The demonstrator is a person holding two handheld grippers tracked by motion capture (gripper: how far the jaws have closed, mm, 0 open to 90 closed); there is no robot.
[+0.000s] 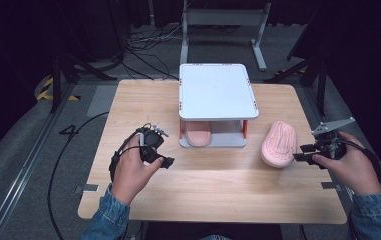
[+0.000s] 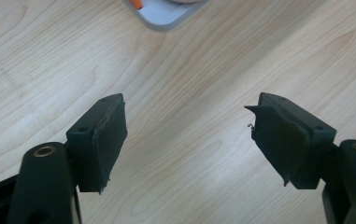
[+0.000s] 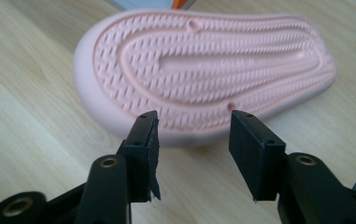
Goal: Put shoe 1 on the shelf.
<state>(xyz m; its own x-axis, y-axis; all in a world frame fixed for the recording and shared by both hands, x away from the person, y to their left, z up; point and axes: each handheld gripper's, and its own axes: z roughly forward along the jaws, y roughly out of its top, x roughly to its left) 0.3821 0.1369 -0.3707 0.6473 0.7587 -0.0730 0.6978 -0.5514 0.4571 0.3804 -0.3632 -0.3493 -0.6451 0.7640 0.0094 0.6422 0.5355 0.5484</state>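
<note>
A pink slipper (image 1: 279,143) lies sole-up on the wooden table, right of a small white two-level rack (image 1: 217,90). A second pink slipper (image 1: 198,134) sits on the rack's lower shelf, toe toward me. My right gripper (image 1: 300,153) is at the upturned slipper's right side. In the right gripper view, the right gripper (image 3: 193,140) stands open, its jaws just short of the ribbed sole (image 3: 203,70) and not touching it. My left gripper (image 1: 163,159) hovers left of the rack. In the left gripper view, the left gripper (image 2: 187,135) is wide open over bare wood, with the rack's corner (image 2: 166,16) ahead.
The table (image 1: 213,185) has bare wood along its front and left. Cables trail from both grippers over the table's edges. Beyond the table stand a metal frame (image 1: 223,20) and dark stands on a grey floor.
</note>
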